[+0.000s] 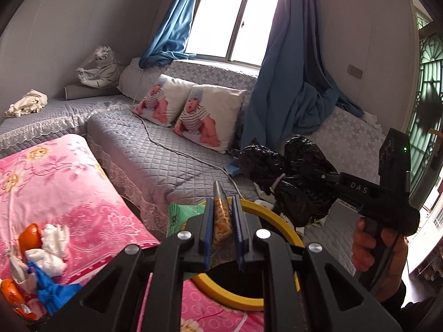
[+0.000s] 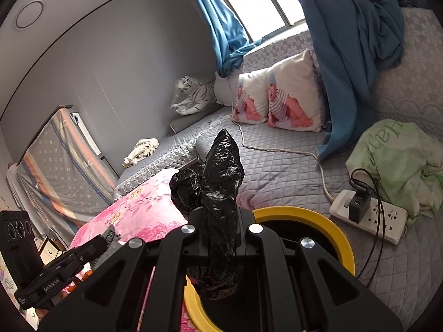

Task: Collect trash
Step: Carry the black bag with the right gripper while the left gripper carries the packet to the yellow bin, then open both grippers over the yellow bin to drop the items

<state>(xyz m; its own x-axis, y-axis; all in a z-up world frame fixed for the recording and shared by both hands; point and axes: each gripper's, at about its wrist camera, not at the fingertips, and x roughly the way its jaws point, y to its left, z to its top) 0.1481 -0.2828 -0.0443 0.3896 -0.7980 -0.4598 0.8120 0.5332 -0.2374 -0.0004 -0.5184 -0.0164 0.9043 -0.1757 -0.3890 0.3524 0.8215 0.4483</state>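
My left gripper [image 1: 223, 207] is shut on a snack wrapper [image 1: 221, 215] with orange print and a silver tip, held over the yellow-rimmed trash bin [image 1: 274, 215]. My right gripper [image 2: 218, 193] is shut on a crumpled black plastic bag [image 2: 220, 171], held above the same bin [image 2: 332, 229]. In the left wrist view the right gripper [image 1: 318, 177] and its black bag [image 1: 293, 171] hang to the right of the bin. More trash lies on the pink blanket [image 1: 69, 188] at the lower left: orange peel [image 1: 30, 233], white tissues [image 1: 54, 246] and a blue wrapper [image 1: 51, 290].
A grey quilted bed [image 2: 277, 166] holds two baby-print pillows [image 2: 277, 102], a white cable, a power strip [image 2: 368, 215] with a charger, and a green cloth [image 2: 401, 160]. A green packet [image 1: 182, 213] lies by the bin. Blue curtains [image 1: 285, 83] hang at the window.
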